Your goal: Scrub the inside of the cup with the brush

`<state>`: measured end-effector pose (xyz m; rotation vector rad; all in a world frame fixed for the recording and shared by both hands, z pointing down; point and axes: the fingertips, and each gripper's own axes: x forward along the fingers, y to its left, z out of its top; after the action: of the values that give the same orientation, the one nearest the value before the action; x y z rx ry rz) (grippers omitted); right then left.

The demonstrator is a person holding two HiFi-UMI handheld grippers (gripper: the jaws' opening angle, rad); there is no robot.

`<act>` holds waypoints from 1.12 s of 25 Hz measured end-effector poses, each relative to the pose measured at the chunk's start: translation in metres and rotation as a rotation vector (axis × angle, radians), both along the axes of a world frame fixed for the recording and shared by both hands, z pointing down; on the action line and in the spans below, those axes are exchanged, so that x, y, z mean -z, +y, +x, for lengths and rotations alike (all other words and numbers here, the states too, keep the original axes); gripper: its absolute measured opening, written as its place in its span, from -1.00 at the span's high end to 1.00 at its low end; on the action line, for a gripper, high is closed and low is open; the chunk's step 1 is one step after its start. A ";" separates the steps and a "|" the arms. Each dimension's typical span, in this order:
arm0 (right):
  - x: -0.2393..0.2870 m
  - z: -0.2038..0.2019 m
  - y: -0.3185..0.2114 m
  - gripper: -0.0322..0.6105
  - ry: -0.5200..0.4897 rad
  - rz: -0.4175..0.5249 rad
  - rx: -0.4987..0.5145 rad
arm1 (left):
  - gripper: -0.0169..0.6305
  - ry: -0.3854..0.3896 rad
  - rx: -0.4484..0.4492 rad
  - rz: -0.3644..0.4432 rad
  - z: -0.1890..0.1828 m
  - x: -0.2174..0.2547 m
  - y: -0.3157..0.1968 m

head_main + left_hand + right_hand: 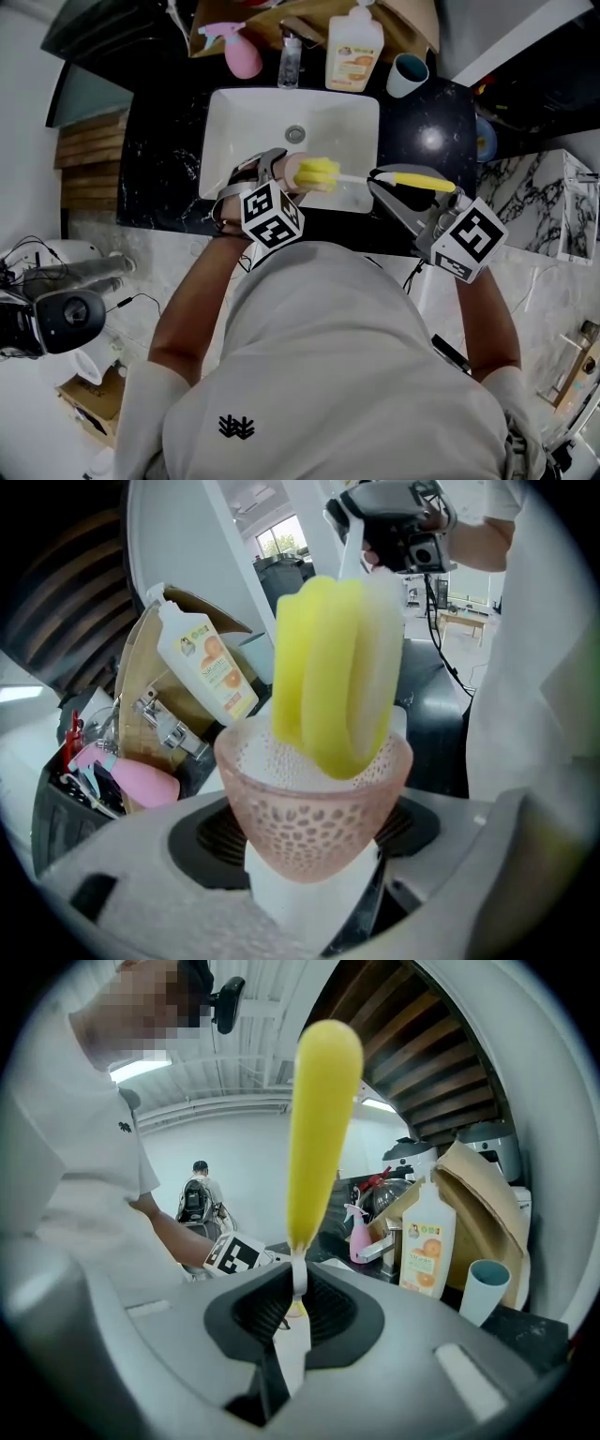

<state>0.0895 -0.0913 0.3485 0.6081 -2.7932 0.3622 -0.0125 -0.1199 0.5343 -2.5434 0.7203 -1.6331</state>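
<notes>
The cup is held over the sink by the left gripper, jaws pressed wide against its base, so that its mouth is offered to the brush. The brush handle is clamped in the tightly closed right gripper, and the sponge head is set inside the cup.

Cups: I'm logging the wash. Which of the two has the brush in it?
The pink dotted cup in the left gripper, over the sink: the yellow brush dips into its mouth. The blue-lined cup stands apart on the counter.
</notes>
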 end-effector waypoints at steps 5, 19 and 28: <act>0.008 -0.008 0.003 0.76 -0.023 0.026 0.020 | -0.20 0.005 -0.015 0.000 0.008 0.002 0.001; -0.034 -0.043 -0.006 0.76 0.061 0.024 0.049 | -0.20 0.014 -0.048 -0.007 0.023 0.007 0.009; -0.011 -0.019 -0.014 0.76 0.002 0.014 0.007 | -0.20 -0.014 -0.035 -0.060 0.008 -0.011 0.011</act>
<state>0.0708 -0.1049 0.3595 0.6007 -2.7972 0.3405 -0.0048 -0.1088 0.5450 -2.5667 0.6320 -1.6848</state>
